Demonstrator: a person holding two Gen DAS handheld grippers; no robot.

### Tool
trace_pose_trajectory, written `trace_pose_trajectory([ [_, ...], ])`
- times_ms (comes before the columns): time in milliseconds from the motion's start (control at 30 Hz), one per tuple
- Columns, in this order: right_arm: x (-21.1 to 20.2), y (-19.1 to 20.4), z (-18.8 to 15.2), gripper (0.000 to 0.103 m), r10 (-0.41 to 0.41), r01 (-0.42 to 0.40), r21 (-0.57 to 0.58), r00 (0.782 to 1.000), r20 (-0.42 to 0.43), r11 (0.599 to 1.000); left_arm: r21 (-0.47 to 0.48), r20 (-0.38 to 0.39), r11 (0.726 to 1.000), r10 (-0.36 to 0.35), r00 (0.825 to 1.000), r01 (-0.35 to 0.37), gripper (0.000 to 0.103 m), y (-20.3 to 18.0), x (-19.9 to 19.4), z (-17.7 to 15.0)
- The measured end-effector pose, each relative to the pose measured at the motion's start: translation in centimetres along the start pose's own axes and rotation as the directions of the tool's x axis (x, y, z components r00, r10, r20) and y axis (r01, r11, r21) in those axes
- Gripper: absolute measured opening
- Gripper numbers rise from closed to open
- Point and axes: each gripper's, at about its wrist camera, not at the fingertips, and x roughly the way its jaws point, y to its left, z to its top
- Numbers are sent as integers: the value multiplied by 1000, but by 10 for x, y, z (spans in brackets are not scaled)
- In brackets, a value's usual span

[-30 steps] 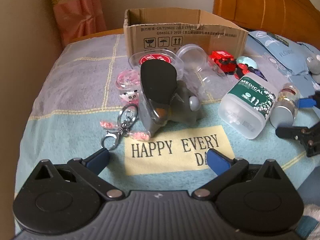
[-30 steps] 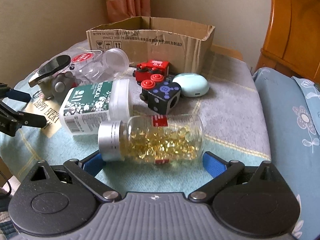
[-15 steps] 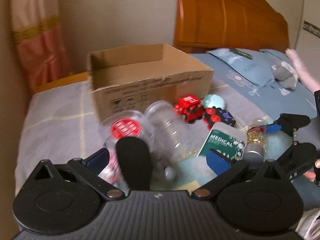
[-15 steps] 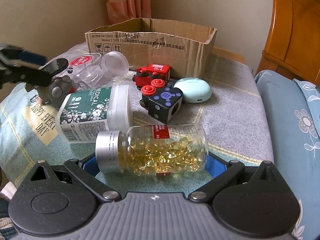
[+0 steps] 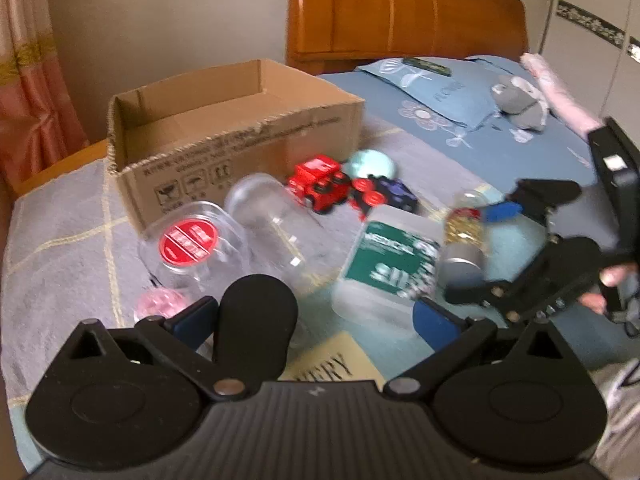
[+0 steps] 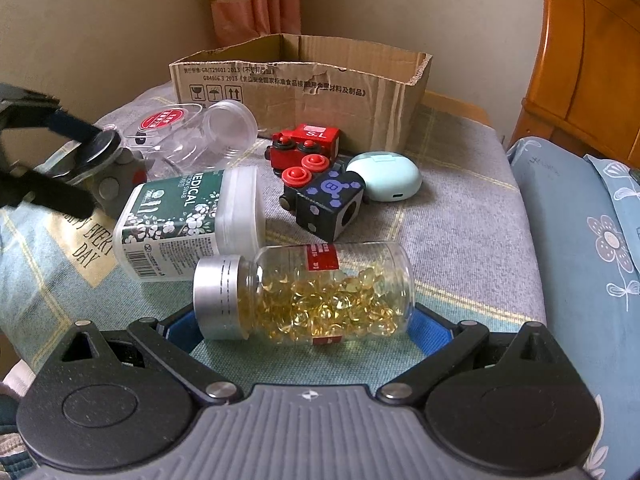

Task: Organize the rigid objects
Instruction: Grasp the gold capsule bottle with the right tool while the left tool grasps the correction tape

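Our right gripper [image 6: 304, 330] has its jaws spread wide around the capsule bottle [image 6: 304, 294] — it lies on its side between the blue pads, silver cap to the left, resting on the bed [image 6: 472, 240]. Our left gripper [image 5: 316, 320] is spread too; the black-topped gadget [image 5: 256, 320] sits just beside its left pad. We cannot tell whether they touch.

Clear capsule bottle [image 6: 316, 292] with silver cap, on its side beside toppled green-labelled swab jar [image 6: 188, 224], near open cardboard box [image 6: 304, 84].
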Motion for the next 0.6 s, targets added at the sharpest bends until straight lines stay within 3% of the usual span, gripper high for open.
trace_pose_trajectory([
  [167,-2,1,-2,103,2,-2,-2,1000,-5,1000,27,-21,999,-43,999,44,102,-12,-2,-11],
  [333,-3,2,-3,103,-1,1,1,1000,-8,1000,41,-11,999,-20,1000,21,102,-20,-7,-19],
  [600,-5,2,-4,103,1,-1,0,1000,-14,1000,19,28,994,106,994,-106,102,-32,-16,-38],
])
